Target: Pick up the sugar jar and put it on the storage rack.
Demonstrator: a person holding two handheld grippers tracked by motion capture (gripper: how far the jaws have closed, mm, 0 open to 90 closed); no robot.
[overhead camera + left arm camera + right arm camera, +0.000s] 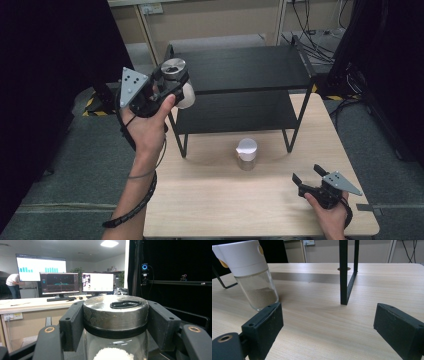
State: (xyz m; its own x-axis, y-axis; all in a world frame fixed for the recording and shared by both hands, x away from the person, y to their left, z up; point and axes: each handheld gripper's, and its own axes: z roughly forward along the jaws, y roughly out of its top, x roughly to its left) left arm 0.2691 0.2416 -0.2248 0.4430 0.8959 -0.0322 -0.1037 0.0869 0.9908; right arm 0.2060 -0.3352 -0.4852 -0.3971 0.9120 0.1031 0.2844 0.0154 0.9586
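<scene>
No words, brands or numbers can be read anywhere. In the left gripper view, the screens (60,282) far beyond the left gripper (115,325) show bar charts and windows too small to make out. The socket label (17,315) on the desk front there is also too blurred.

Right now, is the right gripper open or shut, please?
Open: the right gripper has its jaws spread wide over bare table, holding nothing.
</scene>
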